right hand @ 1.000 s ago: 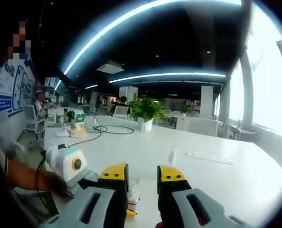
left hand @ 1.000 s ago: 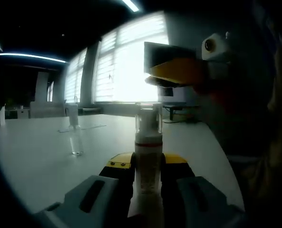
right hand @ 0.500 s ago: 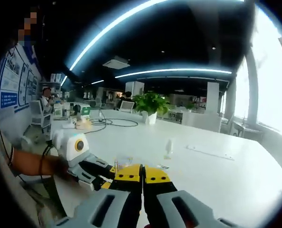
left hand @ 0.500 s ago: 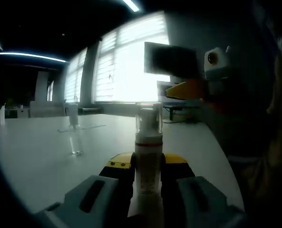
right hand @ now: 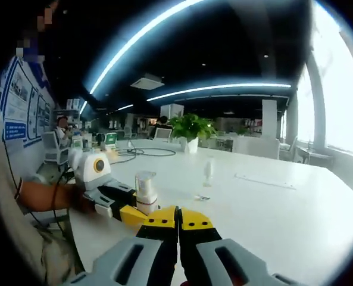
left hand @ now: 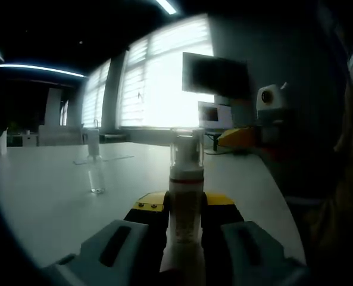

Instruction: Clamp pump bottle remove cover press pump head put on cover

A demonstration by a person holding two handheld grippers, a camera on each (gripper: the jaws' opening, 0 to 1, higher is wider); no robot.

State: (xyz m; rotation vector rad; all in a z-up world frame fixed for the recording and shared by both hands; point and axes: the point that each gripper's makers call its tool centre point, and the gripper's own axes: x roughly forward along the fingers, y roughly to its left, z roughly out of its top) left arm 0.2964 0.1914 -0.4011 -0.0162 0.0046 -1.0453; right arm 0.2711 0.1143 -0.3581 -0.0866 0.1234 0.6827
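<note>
A white pump bottle [left hand: 184,199] stands upright on the white table [left hand: 51,196], with my left gripper [left hand: 184,205] shut on its body. A clear cover [left hand: 186,150] sits over the pump head. My right gripper, showing as a yellow jaw [left hand: 240,136], hovers to the right of the bottle's top and apart from it. In the right gripper view, my right gripper [right hand: 177,217] is shut with its yellow jaws touching and nothing between them. Just left of and beyond them, the bottle [right hand: 145,192] stands in the left gripper [right hand: 113,199], which a person's hand holds.
A small clear bottle [left hand: 94,170] stands further out on the table [right hand: 271,208], also seen as the small clear bottle [right hand: 207,174]. A potted plant [right hand: 191,128] and cables lie at the far end. Bright windows [left hand: 164,77] lie beyond.
The right gripper has gone from open to shut. In the left gripper view it has sunk from above the bottle's top to lower on the right. The left gripper and bottle have stayed still.
</note>
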